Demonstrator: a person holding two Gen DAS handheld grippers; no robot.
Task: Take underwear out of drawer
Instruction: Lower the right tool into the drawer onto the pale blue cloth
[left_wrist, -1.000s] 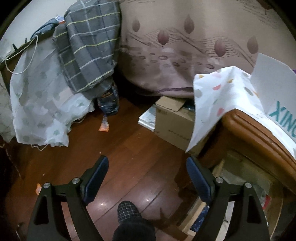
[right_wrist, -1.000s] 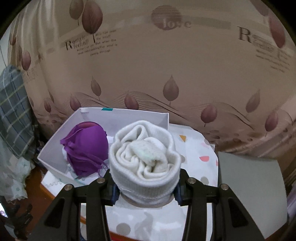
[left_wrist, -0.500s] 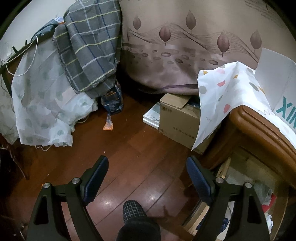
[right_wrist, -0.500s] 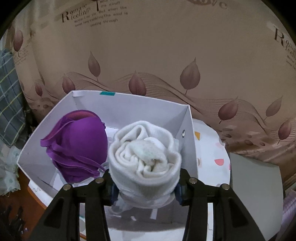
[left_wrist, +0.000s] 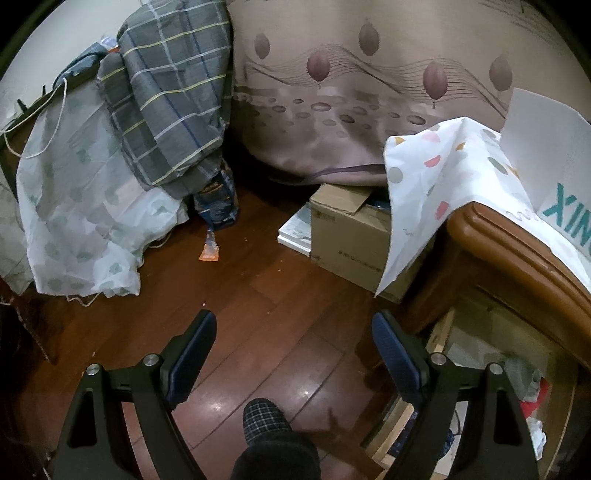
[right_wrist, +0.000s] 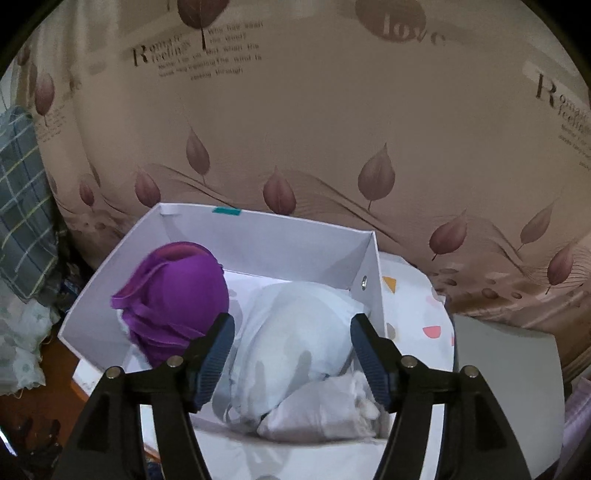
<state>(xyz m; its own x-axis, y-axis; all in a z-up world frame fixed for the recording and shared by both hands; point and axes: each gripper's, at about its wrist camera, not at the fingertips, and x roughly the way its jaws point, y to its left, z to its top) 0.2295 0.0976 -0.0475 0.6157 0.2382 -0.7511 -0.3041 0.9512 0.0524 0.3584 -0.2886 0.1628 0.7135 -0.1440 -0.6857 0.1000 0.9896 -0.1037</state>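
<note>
In the right wrist view my right gripper (right_wrist: 291, 332) is open and empty above a white cardboard box (right_wrist: 269, 236). The rolled white underwear (right_wrist: 321, 410) lies in the box's near right corner, on a pale garment (right_wrist: 295, 325). A purple bra (right_wrist: 177, 295) fills the box's left side. In the left wrist view my left gripper (left_wrist: 293, 328) is open and empty over the wooden floor (left_wrist: 266, 317). The open drawer (left_wrist: 491, 369) of the wooden cabinet (left_wrist: 517, 251) shows at lower right with clothes inside. The white box (left_wrist: 546, 162) stands on the cabinet top.
A dotted white cloth (left_wrist: 436, 173) covers the cabinet top. A cardboard box (left_wrist: 351, 236) sits on the floor beside the cabinet. A leaf-pattern curtain (right_wrist: 332, 129) hangs behind. Plaid fabric (left_wrist: 170, 92) and a pale sheet (left_wrist: 81, 221) drape at left. A slippered foot (left_wrist: 266, 421) is between the left fingers.
My right gripper opened and let go of the rolled white underwear, which now lies in the white box. The left gripper stayed open, its view shifting only slightly.
</note>
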